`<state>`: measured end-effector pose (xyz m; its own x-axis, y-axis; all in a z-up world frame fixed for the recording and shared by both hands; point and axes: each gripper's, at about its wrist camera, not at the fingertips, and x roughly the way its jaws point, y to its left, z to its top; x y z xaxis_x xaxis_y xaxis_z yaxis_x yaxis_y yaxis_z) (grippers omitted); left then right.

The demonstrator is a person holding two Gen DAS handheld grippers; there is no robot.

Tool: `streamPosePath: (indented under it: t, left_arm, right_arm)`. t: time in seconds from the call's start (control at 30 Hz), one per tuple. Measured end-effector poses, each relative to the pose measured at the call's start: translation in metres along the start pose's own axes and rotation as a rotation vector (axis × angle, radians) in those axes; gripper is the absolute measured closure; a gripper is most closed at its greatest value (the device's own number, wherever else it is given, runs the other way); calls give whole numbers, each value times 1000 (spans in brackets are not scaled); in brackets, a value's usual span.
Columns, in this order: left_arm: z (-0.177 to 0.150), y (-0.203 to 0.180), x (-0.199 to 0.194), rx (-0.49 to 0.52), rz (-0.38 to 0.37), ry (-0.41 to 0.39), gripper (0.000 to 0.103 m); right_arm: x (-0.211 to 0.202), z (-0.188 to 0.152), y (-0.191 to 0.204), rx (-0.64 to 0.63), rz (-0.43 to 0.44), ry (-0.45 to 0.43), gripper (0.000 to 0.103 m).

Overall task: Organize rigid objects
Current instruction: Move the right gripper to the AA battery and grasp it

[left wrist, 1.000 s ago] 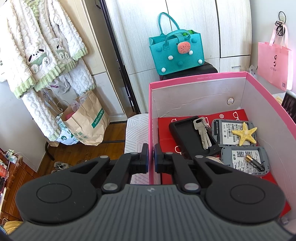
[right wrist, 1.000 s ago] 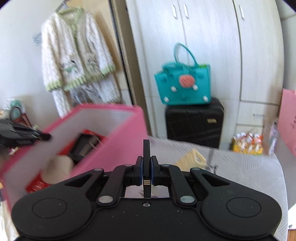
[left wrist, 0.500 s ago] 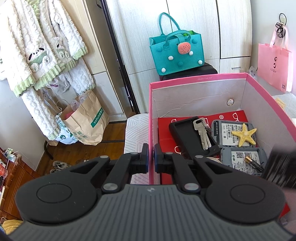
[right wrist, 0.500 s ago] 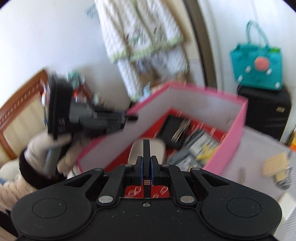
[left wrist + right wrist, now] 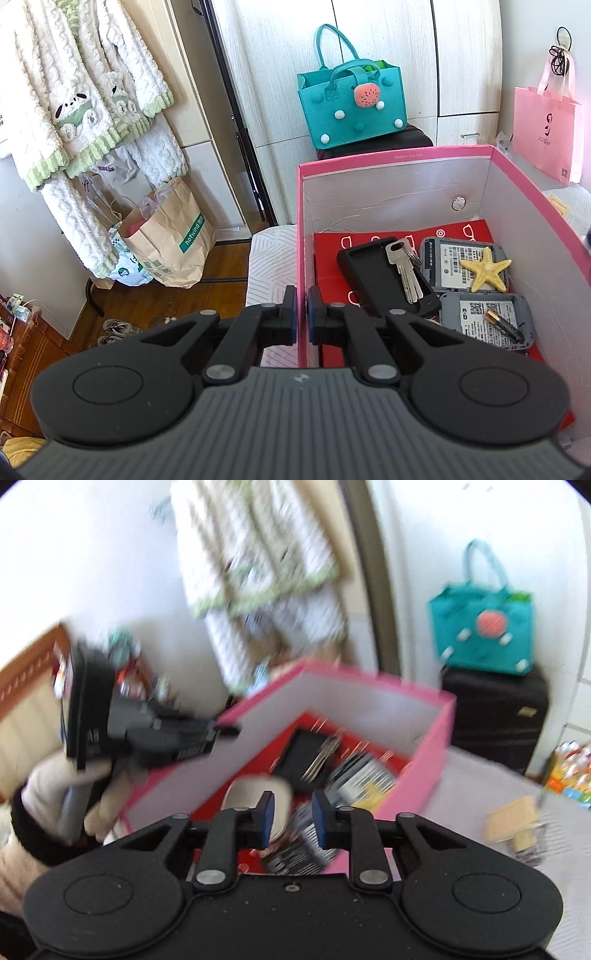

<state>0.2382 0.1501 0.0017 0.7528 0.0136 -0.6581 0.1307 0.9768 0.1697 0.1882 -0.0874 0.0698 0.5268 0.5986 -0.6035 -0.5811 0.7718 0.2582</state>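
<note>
A pink box (image 5: 399, 157) with a red lining holds a black case (image 5: 373, 277), keys (image 5: 404, 273), two grey devices (image 5: 447, 260), a yellow starfish (image 5: 485, 271) and a battery (image 5: 504, 325). My left gripper (image 5: 302, 314) is shut on the box's left wall. In the blurred right wrist view my right gripper (image 5: 291, 818) is open and empty above the pink box (image 5: 439, 746); the left gripper (image 5: 225, 731) shows at the box's wall.
A teal bag (image 5: 351, 103) stands on a black suitcase (image 5: 495, 716) behind the box. A paper bag (image 5: 173, 243) and hanging white clothes (image 5: 85, 110) are at the left. A pink bag (image 5: 546, 129) hangs right. A tan item (image 5: 513, 818) lies on the bed.
My right gripper swung left over the box and opened; the thin dark object it held is gone from its jaws. The left gripper has stayed clamped on the box wall.
</note>
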Motion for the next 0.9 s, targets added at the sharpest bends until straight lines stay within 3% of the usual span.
streamPosePath:
  t: [0.13,0.3,0.67,0.9]
  left_arm:
    - [0,2,1,-4,-5,4,98]
    - [0,0,1,13,7,9,98]
    - [0,-6,1,49,38,12,97]
    - [0,-8,1,68,51,15,96]
  right_arm:
    - [-29,-16,-22,12,-135,-94,67]
    - [-36,-43,-47,42,-229,-53,67]
    - [14,-81,-69,131,-220,45,67]
    - [52,-88,-61,77,-255,80,68]
